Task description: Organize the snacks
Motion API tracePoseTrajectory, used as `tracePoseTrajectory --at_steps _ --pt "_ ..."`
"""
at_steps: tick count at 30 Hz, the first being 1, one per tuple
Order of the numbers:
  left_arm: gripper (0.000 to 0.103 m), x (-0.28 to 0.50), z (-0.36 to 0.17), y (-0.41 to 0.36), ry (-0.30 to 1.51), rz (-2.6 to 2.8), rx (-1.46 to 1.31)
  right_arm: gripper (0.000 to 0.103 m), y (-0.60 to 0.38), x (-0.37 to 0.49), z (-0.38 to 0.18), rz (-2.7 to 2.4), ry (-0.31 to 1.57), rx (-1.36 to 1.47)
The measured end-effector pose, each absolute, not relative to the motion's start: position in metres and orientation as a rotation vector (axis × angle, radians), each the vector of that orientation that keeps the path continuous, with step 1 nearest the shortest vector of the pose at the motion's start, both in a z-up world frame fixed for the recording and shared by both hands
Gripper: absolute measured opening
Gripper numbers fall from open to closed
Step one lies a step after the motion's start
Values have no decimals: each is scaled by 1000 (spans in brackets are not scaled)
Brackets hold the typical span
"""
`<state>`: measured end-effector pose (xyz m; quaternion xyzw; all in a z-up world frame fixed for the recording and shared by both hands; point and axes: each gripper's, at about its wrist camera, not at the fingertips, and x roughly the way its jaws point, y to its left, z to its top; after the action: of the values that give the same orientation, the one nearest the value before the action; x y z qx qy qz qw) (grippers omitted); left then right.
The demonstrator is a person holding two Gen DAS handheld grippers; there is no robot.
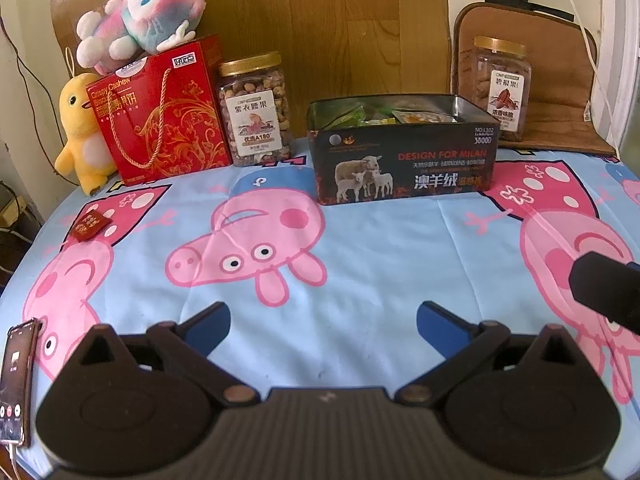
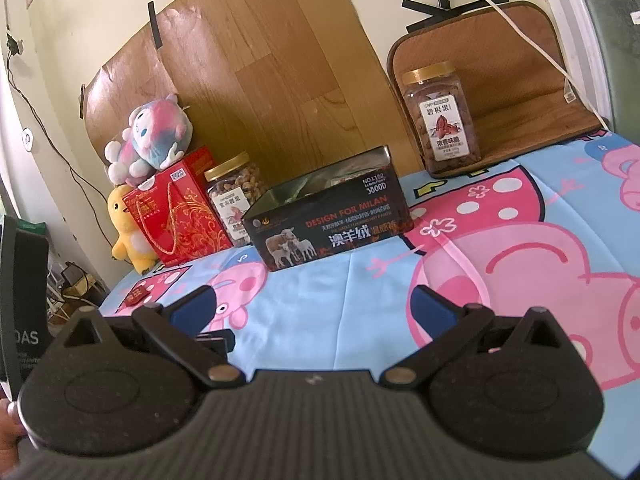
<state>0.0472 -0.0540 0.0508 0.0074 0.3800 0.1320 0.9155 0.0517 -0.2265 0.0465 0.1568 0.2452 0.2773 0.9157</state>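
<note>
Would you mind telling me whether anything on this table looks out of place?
One small red snack packet lies alone on the cartoon-pig tablecloth, apart from the open black tin box holding other packets.

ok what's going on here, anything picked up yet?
Nothing yet. The left claw and the right claw are both open and empty, hovering over the cartoon cloth. The open black tin already holds some packets. One small red packet lies loose on the cloth at the left. Two nut jars stand untouched at the back.
</note>
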Motion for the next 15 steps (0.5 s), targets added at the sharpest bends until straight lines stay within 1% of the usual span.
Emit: tracePoseTrajectory --at_steps 15 --pt "103 47 52 -53 785 273 8 103 -228 51 46 573 498 325"
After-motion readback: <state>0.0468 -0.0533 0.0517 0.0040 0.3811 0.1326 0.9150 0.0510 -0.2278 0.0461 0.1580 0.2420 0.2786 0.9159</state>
